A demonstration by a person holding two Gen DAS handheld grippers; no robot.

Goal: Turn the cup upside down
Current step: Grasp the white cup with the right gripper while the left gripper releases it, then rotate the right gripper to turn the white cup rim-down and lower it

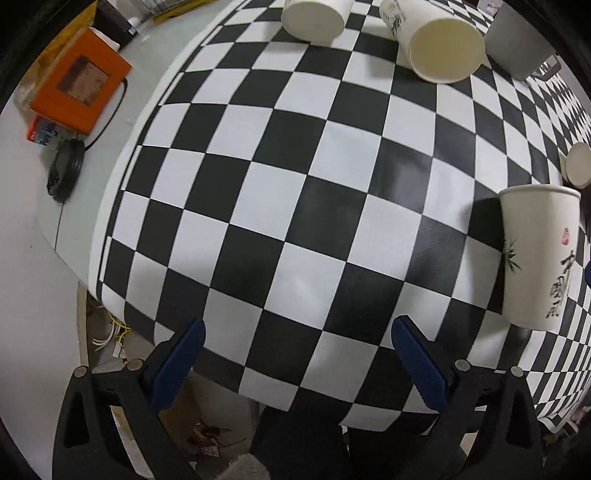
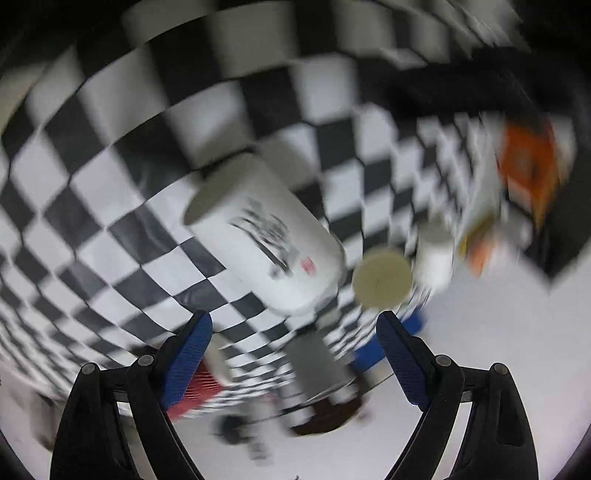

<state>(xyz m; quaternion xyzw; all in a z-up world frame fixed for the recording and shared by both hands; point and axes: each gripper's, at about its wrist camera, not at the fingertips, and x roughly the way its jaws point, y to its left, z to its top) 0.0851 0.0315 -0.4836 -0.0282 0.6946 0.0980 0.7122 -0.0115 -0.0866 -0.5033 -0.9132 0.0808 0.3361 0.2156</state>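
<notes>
A white paper cup with black brush lettering and a red seal [image 1: 539, 258] stands on the checkered cloth [image 1: 295, 206] at the right of the left wrist view, wide rim toward the top of the frame. My left gripper [image 1: 297, 334] is open and empty, left of the cup. In the blurred right wrist view the same kind of printed cup [image 2: 269, 236] sits ahead of my right gripper [image 2: 293, 326], which is open and empty and apart from it. Whether that cup's flat end is base or mouth I cannot tell.
Two more white cups [image 1: 314, 18] [image 1: 439, 44] sit at the far edge of the cloth, another [image 1: 580, 164] at the right. An orange box [image 1: 79, 81] and a black cable coil [image 1: 64, 171] lie on the grey table left of the cloth. A grey object [image 1: 517, 48] sits far right.
</notes>
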